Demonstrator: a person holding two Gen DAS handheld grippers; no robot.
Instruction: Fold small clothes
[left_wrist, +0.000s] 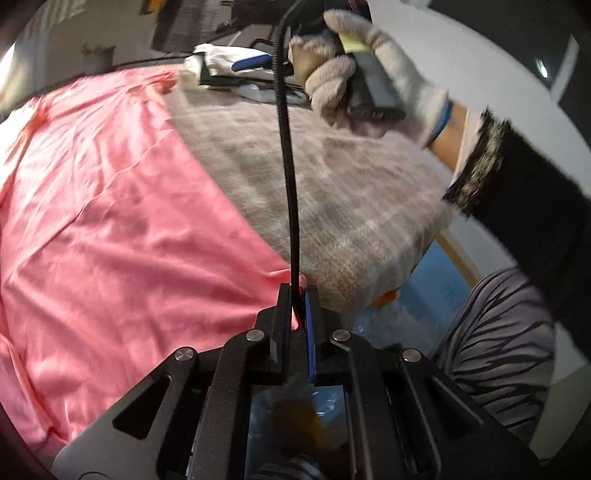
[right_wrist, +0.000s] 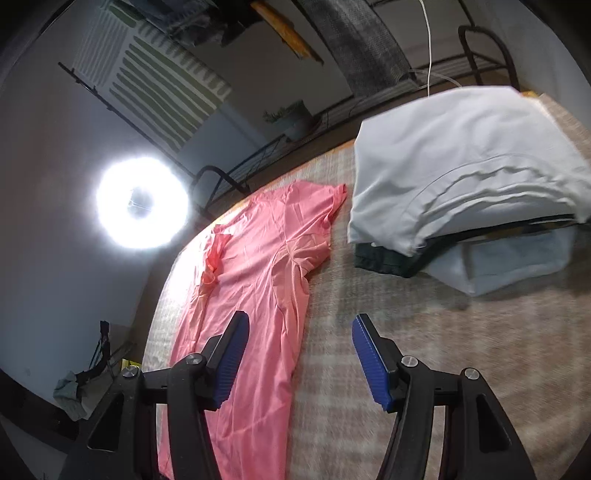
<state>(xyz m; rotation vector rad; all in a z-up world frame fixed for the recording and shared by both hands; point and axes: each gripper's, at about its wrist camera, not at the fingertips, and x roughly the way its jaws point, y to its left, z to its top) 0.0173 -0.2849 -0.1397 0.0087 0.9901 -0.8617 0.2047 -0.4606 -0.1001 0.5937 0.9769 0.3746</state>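
A pink T-shirt (left_wrist: 122, 206) lies spread flat on a fuzzy grey plaid table cover (left_wrist: 332, 184). My left gripper (left_wrist: 297, 291) is shut at the shirt's near corner by the table edge, and pink fabric shows pinched between its jaws. A black cable (left_wrist: 286, 147) hangs down in front of it. In the right wrist view the same shirt (right_wrist: 258, 266) runs away from me, sleeves at the far end. My right gripper (right_wrist: 301, 315) hovers open over the shirt's right edge, with nothing between its fingers. A gloved hand (left_wrist: 373, 62) holds that gripper's handle.
A stack of folded pale and dark clothes (right_wrist: 461, 158) sits on the cover (right_wrist: 388, 332) at the far right. A bright ring light (right_wrist: 142, 201) stands beyond the table's left edge. A person's striped trousers (left_wrist: 495, 350) and blue floor are near the front edge.
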